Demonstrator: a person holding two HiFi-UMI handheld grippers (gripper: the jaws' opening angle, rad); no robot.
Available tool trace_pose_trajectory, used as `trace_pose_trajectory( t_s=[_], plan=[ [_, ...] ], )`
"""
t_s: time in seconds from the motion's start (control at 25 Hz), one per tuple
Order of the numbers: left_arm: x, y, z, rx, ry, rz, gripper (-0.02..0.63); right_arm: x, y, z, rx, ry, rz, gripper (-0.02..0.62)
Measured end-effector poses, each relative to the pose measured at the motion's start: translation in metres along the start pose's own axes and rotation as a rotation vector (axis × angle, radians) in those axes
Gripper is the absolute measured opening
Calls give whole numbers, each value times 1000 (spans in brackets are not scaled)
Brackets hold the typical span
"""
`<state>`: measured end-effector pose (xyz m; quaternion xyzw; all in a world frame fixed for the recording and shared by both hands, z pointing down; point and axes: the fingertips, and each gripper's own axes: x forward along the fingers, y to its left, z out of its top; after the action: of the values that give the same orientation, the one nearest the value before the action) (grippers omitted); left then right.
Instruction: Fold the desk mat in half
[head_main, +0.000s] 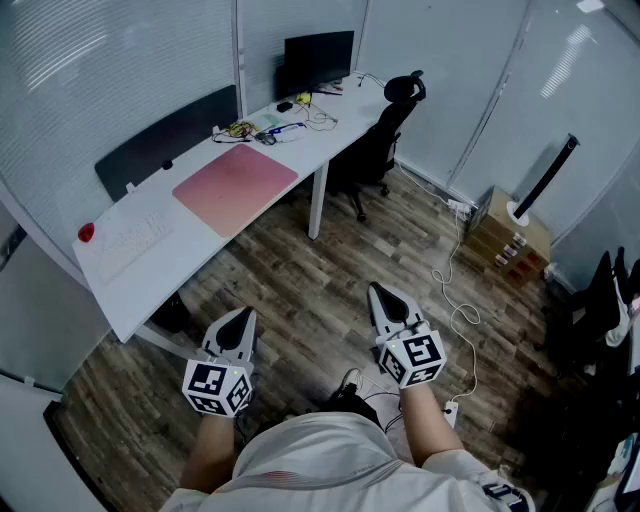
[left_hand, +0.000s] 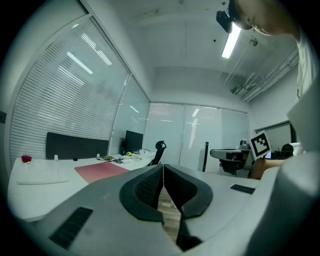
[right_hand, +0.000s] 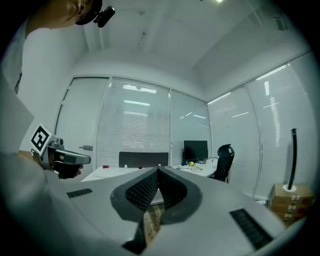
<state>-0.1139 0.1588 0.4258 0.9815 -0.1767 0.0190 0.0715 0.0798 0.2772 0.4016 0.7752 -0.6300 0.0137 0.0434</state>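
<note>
A pink desk mat (head_main: 236, 188) lies flat and unfolded on the white desk (head_main: 185, 262), and shows at the left in the left gripper view as the desk mat (left_hand: 100, 170). My left gripper (head_main: 241, 318) is held low over the wooden floor, well short of the desk, its jaws shut with nothing between them. My right gripper (head_main: 382, 296) hangs beside it, also over the floor, shut and empty. In the right gripper view the desk (right_hand: 112, 172) is far ahead, and the left gripper (right_hand: 62, 160) shows at the left.
A white keyboard (head_main: 132, 240) and a small red object (head_main: 86, 232) lie left of the mat. A monitor (head_main: 318, 54), cables and small items sit at the desk's far end. A black office chair (head_main: 382, 135) stands by the desk. Cardboard boxes (head_main: 508, 238) and a floor cable (head_main: 452, 290) are at the right.
</note>
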Motion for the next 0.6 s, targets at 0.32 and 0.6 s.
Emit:
trace_pose_trajectory(
  t_s=[0.32,0.6],
  plan=[
    [1,-2,-4,1,11,-4,15,2,1,-8,10,11,4,51],
    [1,-3,-7,1,15,1,15,4,2,-15,16,26,13,51]
  ],
)
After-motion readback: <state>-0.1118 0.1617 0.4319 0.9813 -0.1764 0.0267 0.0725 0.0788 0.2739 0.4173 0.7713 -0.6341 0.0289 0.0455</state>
